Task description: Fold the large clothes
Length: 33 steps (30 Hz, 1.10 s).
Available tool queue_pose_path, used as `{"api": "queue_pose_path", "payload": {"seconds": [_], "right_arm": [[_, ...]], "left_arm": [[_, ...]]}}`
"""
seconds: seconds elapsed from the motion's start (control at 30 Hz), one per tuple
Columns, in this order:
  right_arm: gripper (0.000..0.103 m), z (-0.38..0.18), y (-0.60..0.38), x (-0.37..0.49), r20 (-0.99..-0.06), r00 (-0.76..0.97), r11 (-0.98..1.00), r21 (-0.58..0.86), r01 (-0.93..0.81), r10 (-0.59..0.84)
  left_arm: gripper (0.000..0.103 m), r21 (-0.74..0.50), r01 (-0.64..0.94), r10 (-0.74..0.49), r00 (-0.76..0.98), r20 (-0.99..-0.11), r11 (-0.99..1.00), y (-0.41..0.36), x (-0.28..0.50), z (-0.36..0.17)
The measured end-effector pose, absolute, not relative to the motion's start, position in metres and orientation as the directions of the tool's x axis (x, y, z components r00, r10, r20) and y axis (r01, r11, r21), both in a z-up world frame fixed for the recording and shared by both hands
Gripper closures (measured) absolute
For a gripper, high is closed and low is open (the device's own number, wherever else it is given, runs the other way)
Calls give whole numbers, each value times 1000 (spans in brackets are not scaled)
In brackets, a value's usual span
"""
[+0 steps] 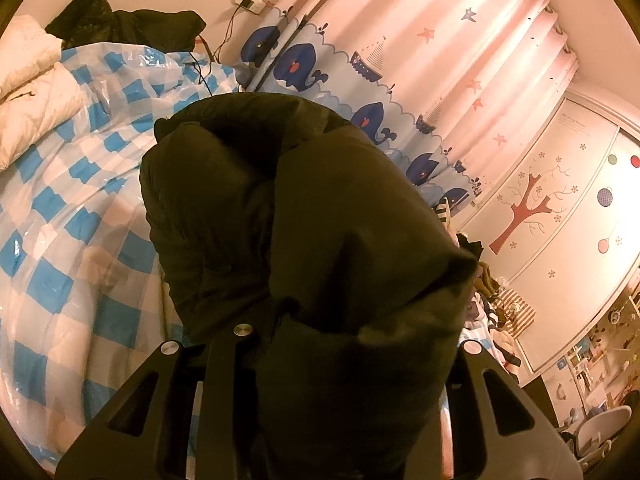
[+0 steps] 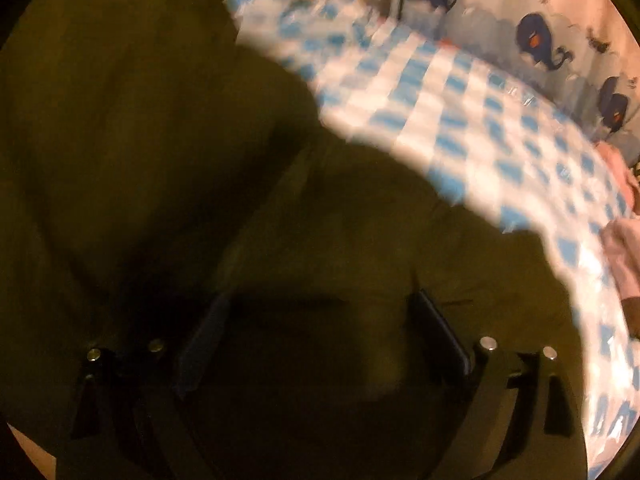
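Note:
A dark olive padded jacket point(image 1: 320, 200) hangs bunched up in front of the left wrist camera, above the blue-and-white checked bed cover point(image 1: 60, 240). My left gripper point(image 1: 304, 320) is shut on a fold of it, and the fabric hides the fingertips. In the blurred right wrist view the same jacket point(image 2: 120, 120) fills the left and lower part, spread over the checked cover point(image 2: 460, 120). My right gripper point(image 2: 320, 300) is open wide just above the fabric. Its pads point(image 2: 204, 340) stand far apart and do not press on the cloth.
A white quilted item point(image 1: 32, 92) and dark clothing point(image 1: 132, 24) lie at the bed's far end. A whale-print curtain point(image 1: 400, 80) runs along the bed. A cable point(image 1: 208, 68) trails from a wall socket. Loose clothes point(image 1: 492, 312) are heaped by the tree-decorated wardrobe point(image 1: 540, 208). Pink fabric point(image 2: 624, 248) lies at the cover's right edge.

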State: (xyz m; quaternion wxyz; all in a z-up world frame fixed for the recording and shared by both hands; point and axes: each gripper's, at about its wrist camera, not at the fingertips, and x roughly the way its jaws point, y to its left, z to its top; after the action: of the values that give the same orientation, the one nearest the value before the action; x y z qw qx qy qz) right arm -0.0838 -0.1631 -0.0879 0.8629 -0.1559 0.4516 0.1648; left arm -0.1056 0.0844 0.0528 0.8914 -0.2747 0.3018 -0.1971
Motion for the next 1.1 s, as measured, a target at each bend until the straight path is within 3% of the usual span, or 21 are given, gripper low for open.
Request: {"api": "queue_pose_path", "payload": {"seconds": [1.1], "right_arm": [[11, -85, -186, -144, -807, 563, 903, -93, -419, 178]], "left_arm": [[76, -514, 331, -586, 652, -481, 791, -28, -110, 75]]}}
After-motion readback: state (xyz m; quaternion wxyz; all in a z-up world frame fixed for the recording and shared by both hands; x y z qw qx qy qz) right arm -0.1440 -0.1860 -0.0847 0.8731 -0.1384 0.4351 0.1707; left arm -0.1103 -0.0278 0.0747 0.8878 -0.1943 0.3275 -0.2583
